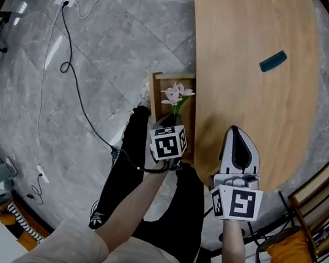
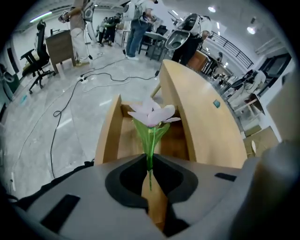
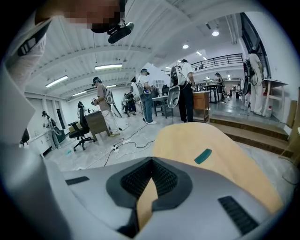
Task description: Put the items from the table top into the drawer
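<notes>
A pink artificial flower [image 2: 152, 114] on a green stem stands upright in my left gripper [image 2: 150, 158], whose jaws are shut on the stem. In the head view the flower [image 1: 177, 94] hangs over the open wooden drawer [image 1: 156, 93] at the table's left side, with the left gripper [image 1: 169, 124] just below it. A teal oblong item [image 1: 273, 61] lies on the far part of the wooden table top [image 1: 251, 92]; it also shows in the right gripper view as the teal item [image 3: 203, 155]. My right gripper [image 1: 236, 133] hovers over the table's near edge, shut with nothing in it.
Black and white cables and a power strip [image 1: 66, 0] run over the grey floor to the left. The person's legs stand beside the drawer. Wooden shelving [image 1: 321, 190] stands at the right. People and office chairs are far across the room.
</notes>
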Demonstrator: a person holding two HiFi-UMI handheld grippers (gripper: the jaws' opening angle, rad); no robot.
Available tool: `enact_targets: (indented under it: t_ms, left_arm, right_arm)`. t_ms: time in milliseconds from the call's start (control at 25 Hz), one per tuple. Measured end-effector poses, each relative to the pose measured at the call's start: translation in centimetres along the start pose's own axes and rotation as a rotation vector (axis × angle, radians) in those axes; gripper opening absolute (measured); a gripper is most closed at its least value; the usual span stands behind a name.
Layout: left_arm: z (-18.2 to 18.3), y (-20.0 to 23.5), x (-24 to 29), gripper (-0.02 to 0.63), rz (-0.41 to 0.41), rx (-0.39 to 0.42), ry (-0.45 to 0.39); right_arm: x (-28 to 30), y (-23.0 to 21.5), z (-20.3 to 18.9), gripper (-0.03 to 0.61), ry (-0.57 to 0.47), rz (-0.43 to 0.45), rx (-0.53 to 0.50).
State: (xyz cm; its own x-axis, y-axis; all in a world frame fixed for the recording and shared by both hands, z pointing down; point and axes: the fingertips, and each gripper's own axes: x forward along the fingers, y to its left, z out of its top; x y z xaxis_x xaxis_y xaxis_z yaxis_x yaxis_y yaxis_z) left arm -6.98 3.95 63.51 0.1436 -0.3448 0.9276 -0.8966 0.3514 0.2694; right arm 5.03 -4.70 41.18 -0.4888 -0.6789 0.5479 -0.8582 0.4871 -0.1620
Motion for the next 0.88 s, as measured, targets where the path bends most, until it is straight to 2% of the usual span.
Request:
enact_targets:
  t_ms: [120,280,480,600,640,760,880]
  left_arm:
    - [-0.8,1.1,1.7,0.049,0.022,-0.033,0.003]
    - [-0.4,2.2,3.5,0.051,0.042,-0.007,0.004]
    - [-0.9,3.3,3.9,0.051,0.075,-0.18,0.04]
    - [-0.8,3.2,3.8,0.053,0.066,-0.152,0.035]
    - [-0.9,2.8,3.9,0.068,0.041,-0.155,0.046]
    - [-1.4,1.6,3.9,0.232,-0.021,-0.22,0.07]
    - [-1.0,1.2,3.0,0.242,-0.029,-0.234,0.041]
  right_arm:
    - [-0.4,0.2,-1.0,0.005,0.017,0.003,0.012]
    - [-0.8,0.4,-2.0,0.006,0.038,0.01,0.022]
    - [-0.7,0.4,-2.2,0.005,0.047,0.008,0.029]
    - [-0.8,0.5,-2.2,0.005,0.04,0.013,0.04]
    - [-0.8,0.4,-2.2,0.005,0.035,0.013,0.046]
    - [-1.0,0.2,-2.2,0.006,0.027,0.013,0.067]
    - [-0.8,0.5,-2.0,0.006,0.019,0.014,0.078]
